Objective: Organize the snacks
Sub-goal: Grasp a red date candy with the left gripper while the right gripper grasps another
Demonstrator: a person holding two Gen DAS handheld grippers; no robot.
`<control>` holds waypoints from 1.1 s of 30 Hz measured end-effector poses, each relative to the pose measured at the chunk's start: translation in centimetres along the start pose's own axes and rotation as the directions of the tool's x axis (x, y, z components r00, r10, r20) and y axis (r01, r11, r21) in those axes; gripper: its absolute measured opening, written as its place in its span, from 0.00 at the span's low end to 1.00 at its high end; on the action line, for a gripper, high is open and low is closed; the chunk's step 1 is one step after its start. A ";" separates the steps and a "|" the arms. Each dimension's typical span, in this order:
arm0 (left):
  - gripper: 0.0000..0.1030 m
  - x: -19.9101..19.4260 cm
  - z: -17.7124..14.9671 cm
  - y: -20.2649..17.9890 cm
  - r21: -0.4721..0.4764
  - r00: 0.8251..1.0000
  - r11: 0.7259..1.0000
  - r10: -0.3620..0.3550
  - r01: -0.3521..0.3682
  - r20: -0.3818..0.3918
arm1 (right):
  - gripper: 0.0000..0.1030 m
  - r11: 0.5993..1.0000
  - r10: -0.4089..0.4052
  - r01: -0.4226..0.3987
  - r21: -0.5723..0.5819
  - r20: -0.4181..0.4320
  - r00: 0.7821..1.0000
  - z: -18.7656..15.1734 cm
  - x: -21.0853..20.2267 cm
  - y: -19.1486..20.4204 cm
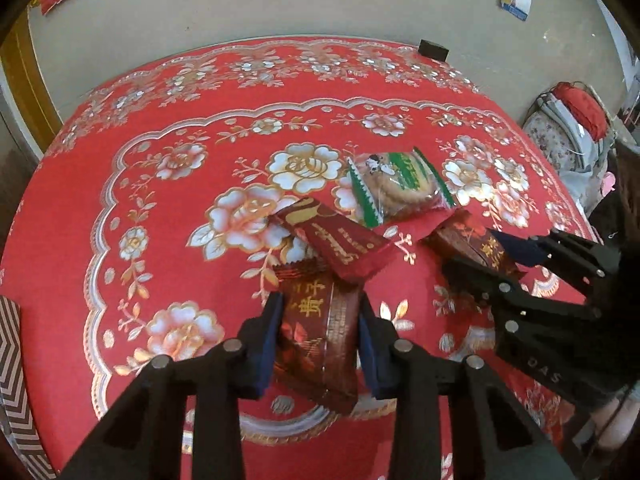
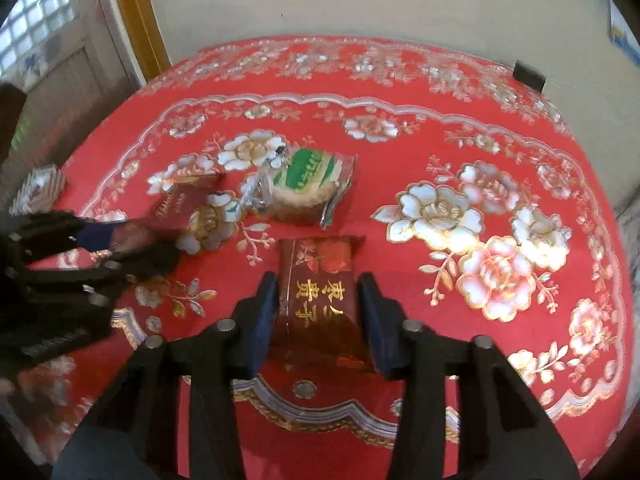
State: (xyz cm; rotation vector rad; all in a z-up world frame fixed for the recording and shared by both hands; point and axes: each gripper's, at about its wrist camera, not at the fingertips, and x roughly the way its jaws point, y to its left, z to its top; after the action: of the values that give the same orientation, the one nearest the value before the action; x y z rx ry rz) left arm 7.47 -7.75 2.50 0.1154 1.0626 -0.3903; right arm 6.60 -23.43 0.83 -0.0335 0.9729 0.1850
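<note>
My left gripper point(image 1: 318, 312) is shut on a dark red snack packet with gold characters point(image 1: 320, 332), held just above the red tablecloth. A second dark red packet point(image 1: 340, 240) lies beyond it, overlapping its far end. A green-and-clear biscuit packet point(image 1: 400, 186) lies farther back. My right gripper point(image 2: 318, 292) is shut on another dark red packet with gold characters point(image 2: 320, 300); it also shows at the right of the left wrist view point(image 1: 486, 256). The biscuit packet point(image 2: 308, 188) lies beyond it, and the left gripper point(image 2: 120, 240) sits at the left with its packet.
The round table point(image 1: 120, 208) is covered with a red floral cloth. A small black box point(image 1: 434, 49) stands at its far edge by the wall. A patterned box point(image 1: 10, 352) sits at the left edge. A chair with bags point(image 1: 568, 136) is at the right.
</note>
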 end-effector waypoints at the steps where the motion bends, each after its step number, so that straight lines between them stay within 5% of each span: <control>1: 0.36 -0.3 -0.3 0.2 0.001 1.000 1.000 -0.004 0.004 0.002 | 0.37 1.000 -0.005 0.005 -0.005 -0.002 1.000 -0.2 -0.2 0.2; 9: 0.36 -3.2 -2.9 1.4 -0.009 0.999 1.000 0.003 -0.002 0.036 | 0.36 0.999 0.041 -0.041 -0.002 0.077 0.996 -2.9 -4.1 2.6; 12: 0.36 -3.9 -4.0 1.6 -0.009 0.999 1.000 0.016 -0.016 0.041 | 0.17 0.998 0.062 -0.061 -0.010 0.088 0.994 -3.4 -4.8 3.6; 19: 0.36 -5.0 -5.9 2.9 -0.038 0.998 0.998 0.050 -0.048 0.047 | 0.17 0.998 0.049 -0.044 -0.047 0.102 0.994 -4.0 -5.8 5.0; 21: 0.36 -5.3 -6.1 3.0 -0.043 0.998 0.998 0.048 -0.045 0.051 | 0.28 0.995 0.037 -0.032 -0.092 0.061 0.997 -3.7 -5.7 4.9; 23: 0.36 -5.5 -6.4 3.0 -0.046 0.997 0.998 0.048 -0.046 0.054 | 0.60 0.992 0.049 -0.044 -0.116 0.043 0.998 -3.6 -5.4 4.9; 29: 0.36 -5.3 -6.5 3.0 -0.054 0.998 0.998 0.048 -0.046 0.045 | 0.61 0.979 0.083 -0.087 -0.183 -0.026 0.996 -3.6 -3.5 4.5; 30: 0.36 -5.3 -6.5 2.9 -0.053 0.998 0.998 0.048 -0.046 0.043 | 0.60 0.980 0.087 -0.092 -0.178 -0.035 0.996 -3.6 -3.0 4.4; 32: 0.36 -5.3 -6.5 2.8 -0.052 0.998 0.998 0.050 -0.048 0.045 | 0.35 0.982 0.075 -0.077 -0.170 -0.023 0.997 -3.8 -2.7 4.5; 33: 0.36 -5.3 -6.5 2.8 -0.051 0.997 0.997 0.053 -0.050 0.049 | 0.35 0.982 0.083 -0.086 -0.166 -0.025 0.996 -4.0 -2.7 4.6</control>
State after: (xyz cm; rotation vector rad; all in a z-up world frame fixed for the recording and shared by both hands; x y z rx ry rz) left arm 0.82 -1.98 3.68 0.0879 1.0173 -0.3182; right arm 1.04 -19.75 1.01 -0.1478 0.9754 0.3447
